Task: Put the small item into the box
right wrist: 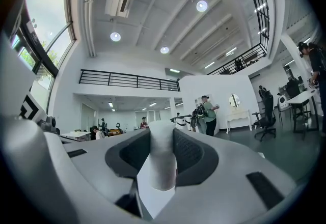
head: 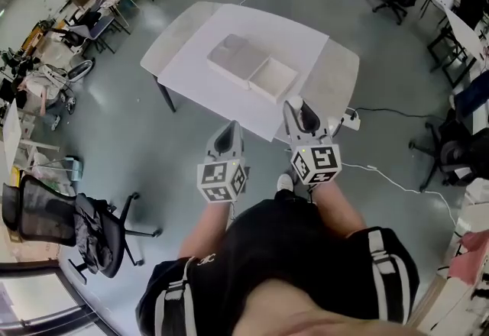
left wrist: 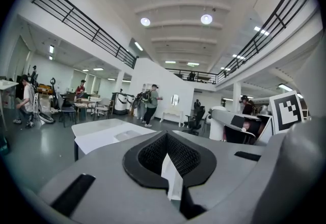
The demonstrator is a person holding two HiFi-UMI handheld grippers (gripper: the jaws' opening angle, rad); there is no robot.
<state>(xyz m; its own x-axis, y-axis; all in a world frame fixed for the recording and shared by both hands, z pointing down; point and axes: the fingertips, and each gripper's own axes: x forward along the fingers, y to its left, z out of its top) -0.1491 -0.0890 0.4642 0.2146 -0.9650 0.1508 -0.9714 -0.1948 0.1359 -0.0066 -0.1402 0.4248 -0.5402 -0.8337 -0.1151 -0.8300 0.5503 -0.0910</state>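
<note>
Grey floor (head: 153,136) lay open all round the bench (head: 336,71); an office chair (head: 99,231) stood well apart at lower left and a cable (head: 390,174) ran along the floor at right. A white sheet (head: 206,67) covered most of the bench. The box (head: 273,76) sat mid-sheet with its lid half lying flat beside it, and the open half showed a plain white bottom. Both forearms were out in front of the body, side by side, roughly level, aimed at the bench's near edge. The right tongs (head: 293,104) were clamped on a small white roll (right wrist: 162,157), upright between the pads. The left tongs (head: 231,127) were closed, pinching a thin white slip (left wrist: 172,174). Both items were off the bench, none in the box.
</note>
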